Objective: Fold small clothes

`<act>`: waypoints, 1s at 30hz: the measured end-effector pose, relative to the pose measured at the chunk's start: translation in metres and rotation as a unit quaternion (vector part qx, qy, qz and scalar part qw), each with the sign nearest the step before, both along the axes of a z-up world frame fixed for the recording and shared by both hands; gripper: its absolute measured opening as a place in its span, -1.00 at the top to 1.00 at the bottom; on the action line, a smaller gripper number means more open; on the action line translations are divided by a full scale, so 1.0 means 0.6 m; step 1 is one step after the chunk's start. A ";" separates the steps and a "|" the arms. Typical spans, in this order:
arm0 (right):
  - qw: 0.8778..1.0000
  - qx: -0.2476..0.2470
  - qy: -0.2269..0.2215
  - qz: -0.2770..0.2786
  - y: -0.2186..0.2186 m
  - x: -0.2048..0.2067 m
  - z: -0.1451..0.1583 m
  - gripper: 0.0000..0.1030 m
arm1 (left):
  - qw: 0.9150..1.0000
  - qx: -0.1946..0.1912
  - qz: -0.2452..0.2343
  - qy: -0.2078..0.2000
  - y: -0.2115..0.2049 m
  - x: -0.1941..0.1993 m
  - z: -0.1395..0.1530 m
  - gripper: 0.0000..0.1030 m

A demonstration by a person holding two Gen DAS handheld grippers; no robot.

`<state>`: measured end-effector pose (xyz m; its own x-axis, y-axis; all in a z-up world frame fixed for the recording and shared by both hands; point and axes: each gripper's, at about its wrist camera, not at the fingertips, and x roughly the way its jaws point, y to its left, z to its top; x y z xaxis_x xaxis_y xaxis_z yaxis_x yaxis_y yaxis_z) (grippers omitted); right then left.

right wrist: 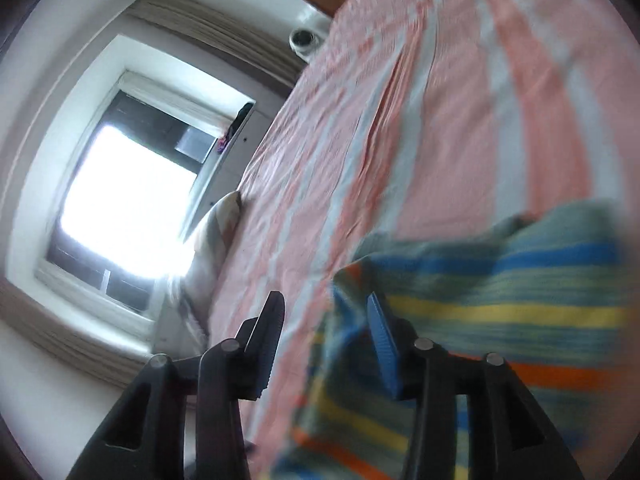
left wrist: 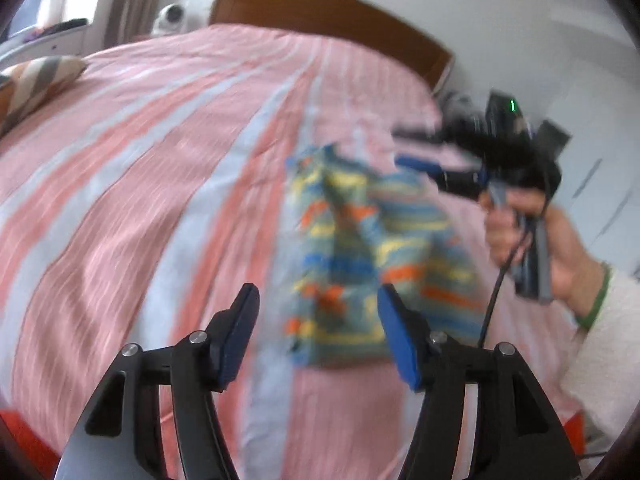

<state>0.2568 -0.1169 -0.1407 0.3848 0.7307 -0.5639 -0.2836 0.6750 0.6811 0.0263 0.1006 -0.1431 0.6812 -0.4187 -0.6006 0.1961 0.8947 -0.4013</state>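
A small striped garment (left wrist: 360, 248), in blue, yellow, orange and grey-green bands, lies rumpled on the pink and white striped bed (left wrist: 160, 160). My left gripper (left wrist: 316, 300) is open and empty, hovering just in front of the garment's near edge. My right gripper (left wrist: 404, 148) is held by a hand at the garment's far right corner, blurred by motion. In the right wrist view the right gripper (right wrist: 326, 308) is open, its blue finger (right wrist: 382, 340) against the garment's edge (right wrist: 500, 312), with no cloth between the fingers.
A brown headboard (left wrist: 320, 8) stands at the far end of the bed. A striped pillow (left wrist: 36, 80) lies at the left edge. A window (right wrist: 128, 184) and curtains are beyond the bed. A black cable (left wrist: 496, 292) hangs from the right gripper.
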 end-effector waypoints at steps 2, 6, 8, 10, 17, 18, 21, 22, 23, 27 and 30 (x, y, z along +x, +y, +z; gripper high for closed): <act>0.997 -0.071 -0.042 0.012 -0.038 -0.042 0.028 0.14 | 0.999 -0.016 -0.041 -0.020 -0.021 0.003 0.018 -0.21; 0.987 -0.141 -0.068 0.030 -0.087 -0.121 0.039 0.14 | 0.992 0.018 -0.122 -0.003 -0.075 0.063 0.008 -0.01; 0.985 -0.153 -0.071 0.037 -0.104 -0.167 0.034 0.14 | 0.990 0.043 -0.125 0.055 -0.085 0.087 -0.025 0.85; 0.982 -0.162 -0.080 0.054 -0.100 -0.211 0.029 0.14 | 0.991 0.000 -0.094 0.096 -0.054 0.086 -0.040 0.90; 0.968 -0.196 -0.094 0.126 0.000 -0.306 -0.053 0.21 | 0.988 0.025 -0.080 0.127 -0.029 0.063 -0.046 0.89; 0.964 -0.226 -0.074 0.121 0.004 -0.302 -0.086 0.29 | 0.987 0.020 -0.076 0.137 -0.024 0.063 -0.048 0.88; 0.970 -0.206 -0.081 0.099 -0.008 -0.308 -0.088 0.36 | 0.987 0.017 -0.072 0.146 -0.004 0.061 -0.047 0.80; 0.971 -0.207 -0.078 0.094 -0.012 -0.311 -0.084 0.36 | 0.987 0.017 -0.073 0.144 -0.002 0.075 -0.050 0.76; 0.969 -0.217 -0.081 0.082 -0.015 -0.318 -0.073 0.32 | 0.988 0.018 -0.075 0.133 0.000 0.077 -0.040 0.71; 0.967 -0.213 -0.123 0.061 -0.029 -0.361 -0.035 0.21 | 0.994 0.013 -0.079 0.077 0.012 0.092 0.018 0.34; 0.972 -0.193 -0.129 0.046 -0.036 -0.384 -0.031 0.14 | 0.993 0.016 -0.097 0.069 -0.008 0.147 0.039 0.34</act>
<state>0.0262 -0.1383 -0.1590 0.4936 0.5212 -0.6962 -0.4822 0.8302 0.2796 0.1145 0.0956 -0.1199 0.4996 -0.5139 -0.6973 0.3112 0.8577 -0.4092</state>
